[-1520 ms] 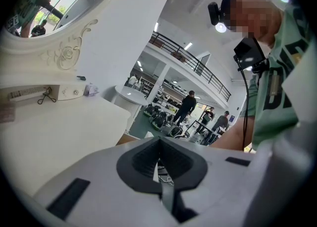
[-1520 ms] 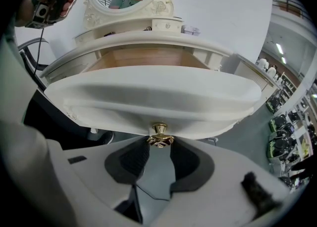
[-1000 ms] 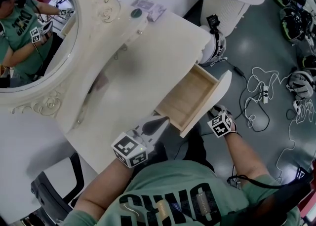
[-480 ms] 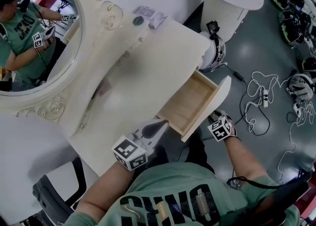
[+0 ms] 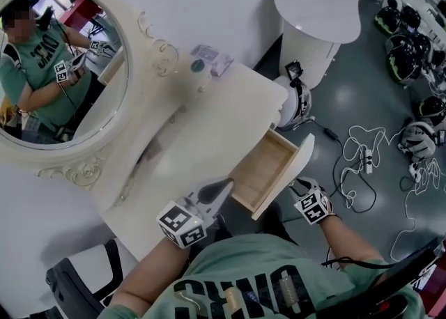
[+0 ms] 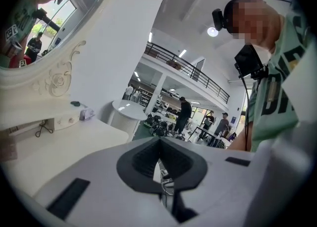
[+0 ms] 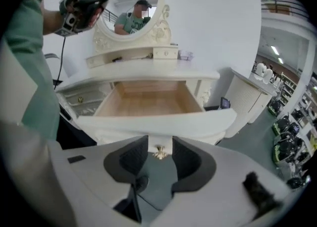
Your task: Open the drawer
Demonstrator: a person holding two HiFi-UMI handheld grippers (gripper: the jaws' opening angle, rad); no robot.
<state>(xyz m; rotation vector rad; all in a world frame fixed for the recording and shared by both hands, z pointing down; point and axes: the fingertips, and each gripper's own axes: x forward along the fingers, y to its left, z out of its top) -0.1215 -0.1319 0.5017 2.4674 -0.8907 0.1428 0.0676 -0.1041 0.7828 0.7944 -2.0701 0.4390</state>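
Open drawer (image 5: 267,166) at four o'clock on the surface (image 5: 209,119). Right claw (image 7: 159,144) just opening, brass knob (image 7: 159,153) untouched between. Left claw (image 6: 159,141) pressed together.

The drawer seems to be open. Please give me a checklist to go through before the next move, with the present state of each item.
1. Drawer pulled out: ok; its wooden inside shows.
2. Right gripper released: ok; its jaws have just been opening and stand apart. The gold knob shows between them, not gripped.
3. Left gripper empty: ok; its jaws are together with nothing between them.
4. Left gripper apart from the drawer: ok; it is held above the dressing table.
5. Drawer out to its stop: cannot tell.
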